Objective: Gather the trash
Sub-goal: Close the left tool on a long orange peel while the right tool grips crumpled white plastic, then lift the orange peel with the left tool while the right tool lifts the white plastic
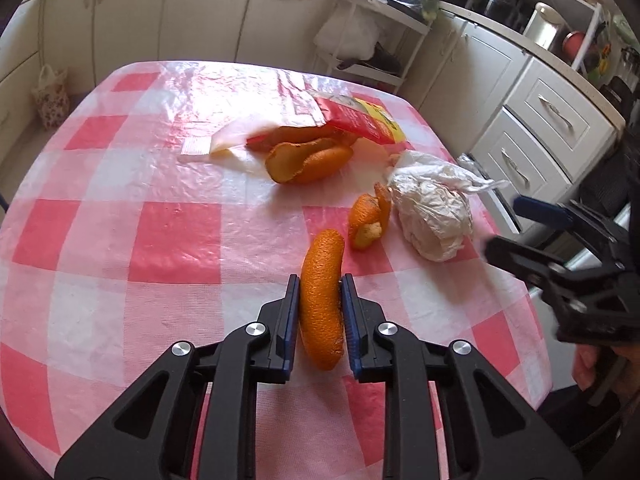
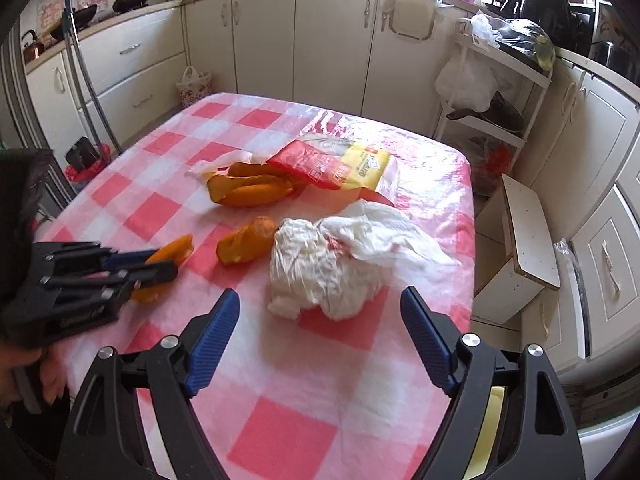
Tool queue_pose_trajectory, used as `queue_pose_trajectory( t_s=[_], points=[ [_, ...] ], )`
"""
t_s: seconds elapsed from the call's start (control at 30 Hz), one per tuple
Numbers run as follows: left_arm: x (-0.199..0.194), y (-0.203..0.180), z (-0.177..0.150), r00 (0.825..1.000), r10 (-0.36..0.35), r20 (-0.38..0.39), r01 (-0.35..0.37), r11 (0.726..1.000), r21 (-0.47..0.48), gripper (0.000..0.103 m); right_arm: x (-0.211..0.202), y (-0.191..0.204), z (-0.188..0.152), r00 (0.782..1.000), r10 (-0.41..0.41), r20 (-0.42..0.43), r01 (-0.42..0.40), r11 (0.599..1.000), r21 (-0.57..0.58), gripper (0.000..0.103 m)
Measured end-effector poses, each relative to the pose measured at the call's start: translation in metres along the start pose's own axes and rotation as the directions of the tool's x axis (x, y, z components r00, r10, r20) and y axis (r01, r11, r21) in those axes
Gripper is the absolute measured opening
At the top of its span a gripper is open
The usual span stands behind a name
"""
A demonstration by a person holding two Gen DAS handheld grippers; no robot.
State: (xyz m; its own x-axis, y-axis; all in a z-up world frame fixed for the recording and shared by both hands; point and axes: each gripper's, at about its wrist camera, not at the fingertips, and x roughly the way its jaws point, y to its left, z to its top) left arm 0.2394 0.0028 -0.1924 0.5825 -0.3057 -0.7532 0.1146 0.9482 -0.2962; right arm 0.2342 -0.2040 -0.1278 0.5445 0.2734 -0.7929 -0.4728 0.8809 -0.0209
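My left gripper (image 1: pixel 320 284) is shut on a long orange peel (image 1: pixel 322 296), held just above the checked tablecloth; it also shows in the right wrist view (image 2: pixel 170 256). My right gripper (image 2: pixel 320 300) is open and empty, just short of a crumpled white plastic bag (image 2: pixel 320 268), which also shows in the left wrist view (image 1: pixel 432 216). A small curled peel (image 1: pixel 368 220) lies beside the bag, also in the right wrist view (image 2: pixel 248 242). Larger peels (image 1: pixel 308 160) lie farther back, partly under a red and yellow wrapper (image 1: pixel 360 118).
The table (image 2: pixel 280 420) has a pink and white checked cover. A white paper scrap (image 1: pixel 216 142) lies by the larger peels. A small white stool (image 2: pixel 528 240) stands right of the table, with cabinets and a white rack (image 2: pixel 492 92) behind.
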Motion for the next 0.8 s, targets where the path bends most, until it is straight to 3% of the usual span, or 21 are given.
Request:
queue_pose_trajectory(
  t_s=[0.23, 0.27, 0.3, 0.37, 0.47, 0.67, 0.8],
  points=[
    [0.002, 0.005, 0.001, 1.0, -0.031, 0.001, 0.031, 0.999, -0.03, 0.019, 0.033, -0.001, 0.011, 0.997, -0.046, -0.061, 0.047, 0.999, 0.019, 0.079],
    [0.002, 0.006, 0.001, 0.999, -0.035, 0.003, 0.035, 0.999, -0.034, 0.019, 0.036, -0.003, 0.012, 0.997, -0.048, -0.065, 0.049, 0.998, 0.025, 0.075],
    [0.002, 0.006, 0.001, 0.999, -0.039, 0.004, 0.039, 0.999, -0.036, 0.019, 0.038, -0.003, 0.013, 0.997, -0.043, -0.07, 0.045, 0.999, 0.028, 0.058],
    [0.003, 0.006, 0.001, 0.999, -0.042, 0.002, 0.042, 0.999, -0.034, 0.019, 0.046, -0.006, 0.013, 0.994, -0.01, -0.106, 0.015, 0.999, 0.043, 0.042],
    [0.003, 0.006, 0.001, 0.999, -0.046, 0.002, 0.046, 0.998, -0.034, 0.019, 0.045, -0.004, 0.013, 0.994, 0.022, -0.106, -0.019, 0.999, 0.032, 0.028],
    [0.002, 0.016, 0.001, 0.997, -0.077, 0.009, 0.078, 0.994, -0.083, 0.019, 0.019, 0.001, 0.004, 0.983, 0.149, -0.105, -0.15, 0.989, -0.006, 0.023],
    [0.003, 0.019, 0.001, 0.997, -0.081, 0.013, 0.082, 0.992, -0.099, 0.019, -0.001, 0.004, -0.014, 0.95, 0.284, -0.132, -0.29, 0.957, -0.029, 0.023]
  ],
)
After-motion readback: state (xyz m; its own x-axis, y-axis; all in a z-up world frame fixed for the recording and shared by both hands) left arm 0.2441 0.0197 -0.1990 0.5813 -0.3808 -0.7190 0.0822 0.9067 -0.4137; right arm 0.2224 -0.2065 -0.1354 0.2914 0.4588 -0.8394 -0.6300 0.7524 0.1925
